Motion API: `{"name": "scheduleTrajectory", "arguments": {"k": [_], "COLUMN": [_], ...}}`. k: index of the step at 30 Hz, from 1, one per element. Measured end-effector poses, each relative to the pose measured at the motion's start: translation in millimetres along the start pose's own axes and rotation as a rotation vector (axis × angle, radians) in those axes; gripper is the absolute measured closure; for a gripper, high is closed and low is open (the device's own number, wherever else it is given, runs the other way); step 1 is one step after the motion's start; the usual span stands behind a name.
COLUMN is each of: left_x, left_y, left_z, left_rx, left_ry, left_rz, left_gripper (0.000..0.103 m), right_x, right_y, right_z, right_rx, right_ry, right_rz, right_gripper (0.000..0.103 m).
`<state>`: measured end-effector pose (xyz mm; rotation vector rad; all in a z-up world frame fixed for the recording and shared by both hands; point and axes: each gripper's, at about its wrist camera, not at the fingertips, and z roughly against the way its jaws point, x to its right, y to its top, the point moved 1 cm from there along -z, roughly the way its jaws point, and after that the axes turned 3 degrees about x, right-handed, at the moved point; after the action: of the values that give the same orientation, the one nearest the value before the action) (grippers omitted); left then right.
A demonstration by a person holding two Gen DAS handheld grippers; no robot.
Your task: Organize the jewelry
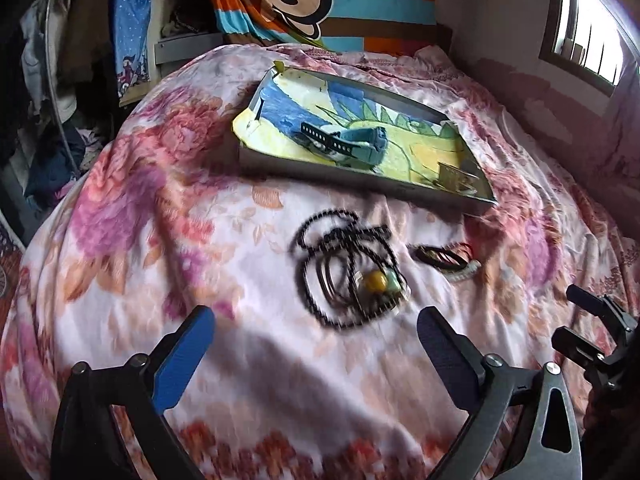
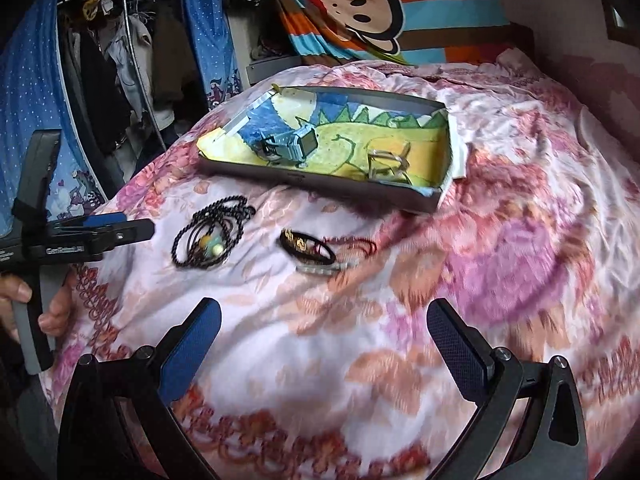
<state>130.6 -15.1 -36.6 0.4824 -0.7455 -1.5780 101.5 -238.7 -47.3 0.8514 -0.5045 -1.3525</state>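
The bead necklace [image 1: 348,272] lay coiled on the bed [image 1: 160,240] just before the tray [image 1: 360,184], ahead of the left gripper [image 1: 312,340], whose jaws were spread and empty; the right gripper [image 2: 324,336] likewise.

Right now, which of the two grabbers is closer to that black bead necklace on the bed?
The left gripper. It hangs open just short of the black bead necklace, nearly straight in line. The right gripper, also open, sits farther back, with the necklace off to its left.

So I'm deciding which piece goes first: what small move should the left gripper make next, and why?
Probably ease the left gripper forward and down over the black bead necklace. It is open and empty, and the necklace lies on the bedspread just ahead of it, outside the tray that already holds a watch.
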Motion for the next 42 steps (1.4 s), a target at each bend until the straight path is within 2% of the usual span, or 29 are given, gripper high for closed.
{"name": "scheduleTrajectory", "arguments": {"k": [4, 11, 18, 22, 26, 30, 35, 37, 42], "left_x": [0.3, 5.6, 15.7, 20.3, 24.9, 22.7, 23.3, 23.7, 16.1], "left_y": [14.2, 31.5, 39.3, 39.1, 36.8, 36.8, 36.3, 36.9, 42.2], "left_z": [-20.2, -42.5, -62.7, -70.5, -79.6, -87.7, -88.9, -87.1, -80.2], "left_rx": [0.001, 0.009, -0.028, -0.054, -0.086, -0.110, -0.121, -0.122, -0.116], "left_ry": [0.005, -0.044, -0.078, -0.096, -0.073, -0.067, -0.077, -0.069, -0.095], "left_rz": [-0.030, -0.079, -0.138, -0.156, -0.194, -0.187, -0.182, -0.185, -0.128], "left_gripper": [0.016, 0.031, 0.049, 0.053, 0.061, 0.068, 0.081, 0.091, 0.092], "right_x": [0.5, 0.8, 0.8, 1.7, -0.5, -2.0, -0.7, 2.0, 4.6], "right_y": [8.7, 17.2, 24.7, 25.2, 22.1, 18.9, 18.9, 19.3, 24.7], "right_z": [-13.7, -46.9, -81.0, -94.5, -107.0, -112.8, -111.2, -110.8, -102.2], "right_rx": [0.013, -0.035, -0.097, -0.124, -0.163, -0.187, -0.179, -0.172, -0.136], "right_ry": [0.013, 0.045, 0.071, 0.076, 0.084, 0.092, 0.093, 0.094, 0.103], "right_rz": [0.012, 0.022, 0.033, 0.040, 0.048, 0.054, 0.044, 0.035, 0.020], "right_gripper": [0.010, 0.046, 0.069, 0.076, 0.081, 0.091, 0.097, 0.098, 0.098]}}
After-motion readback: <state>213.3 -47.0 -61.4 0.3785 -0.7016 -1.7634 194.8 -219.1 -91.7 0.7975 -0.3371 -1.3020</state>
